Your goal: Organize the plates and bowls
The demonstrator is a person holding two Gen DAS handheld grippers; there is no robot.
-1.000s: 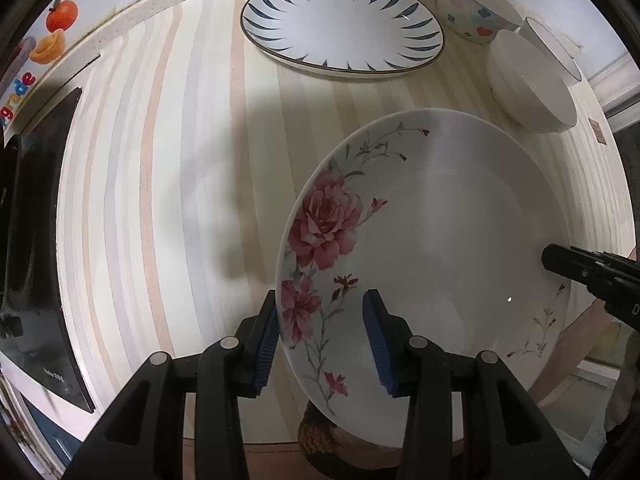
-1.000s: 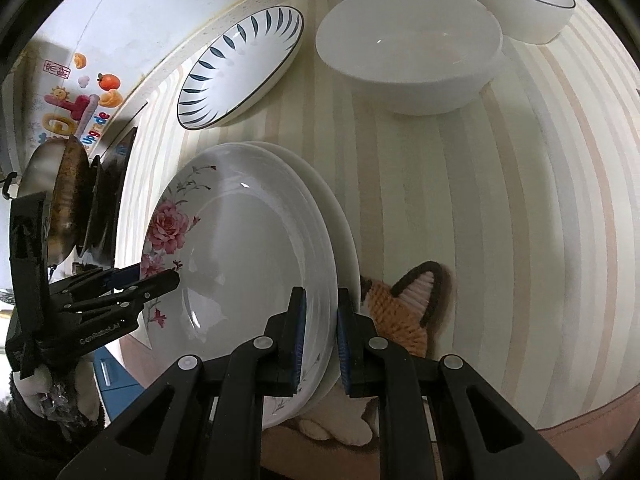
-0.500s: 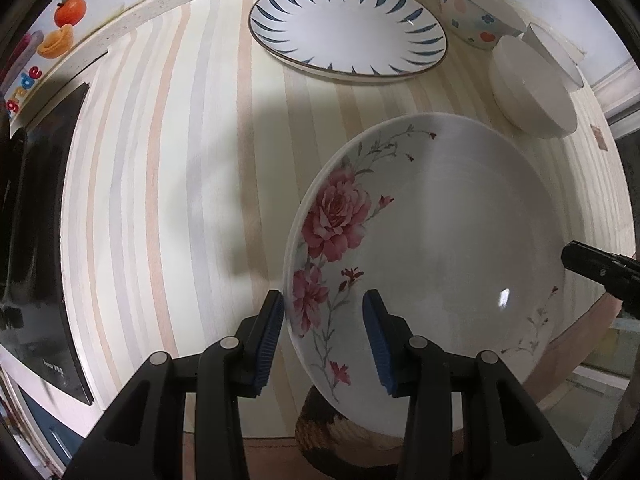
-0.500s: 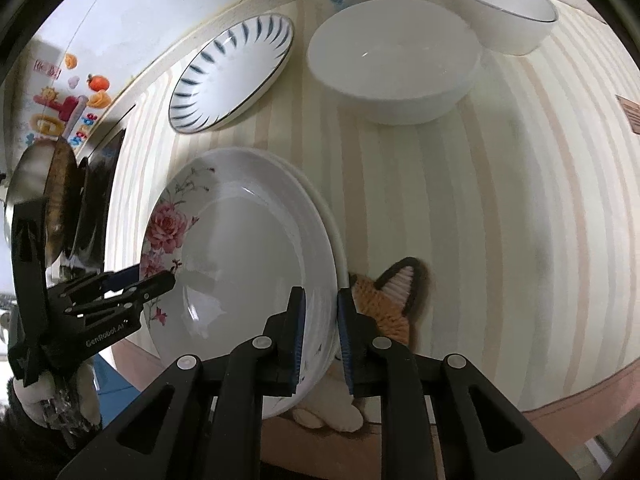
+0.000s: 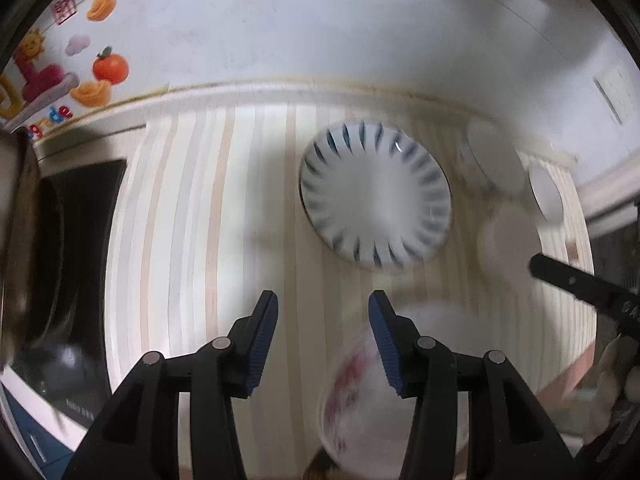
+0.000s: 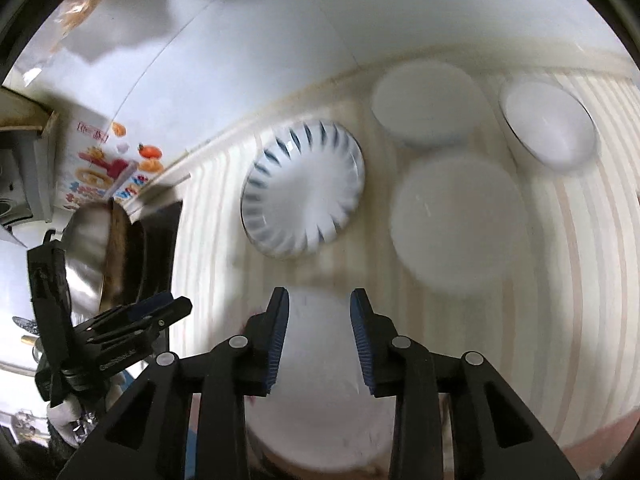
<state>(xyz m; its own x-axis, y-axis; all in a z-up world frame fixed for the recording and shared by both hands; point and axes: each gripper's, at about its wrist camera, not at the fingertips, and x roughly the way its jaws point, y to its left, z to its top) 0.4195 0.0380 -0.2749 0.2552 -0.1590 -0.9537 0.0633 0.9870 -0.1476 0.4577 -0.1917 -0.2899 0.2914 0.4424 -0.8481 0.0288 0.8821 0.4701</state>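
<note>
both grippers stand open above the flowered plate

on the striped countertop, seen from the left wrist, the left gripper has its blue-padded fingers spread wide with nothing between them. the flowered plate lies low at the countertop's near edge, below and right of the gap, partly behind the right-hand finger; whether it touches the pad is lost in the blur. farther back, right of centre, sits the blue-petal plate, and toward the right edge a cluster of blurred white bowls. a dark stovetop borders the countertop's left edge.

from the right wrist, the left gripper shows at the left edge beside a pan. the right gripper is likewise released, fingers apart; the flowered plate lies under them at the near edge, its white well showing through the gap. beyond it stands the blue-petal plate, then a large white bowl to its right, with two more bowls along the back edge.
</note>
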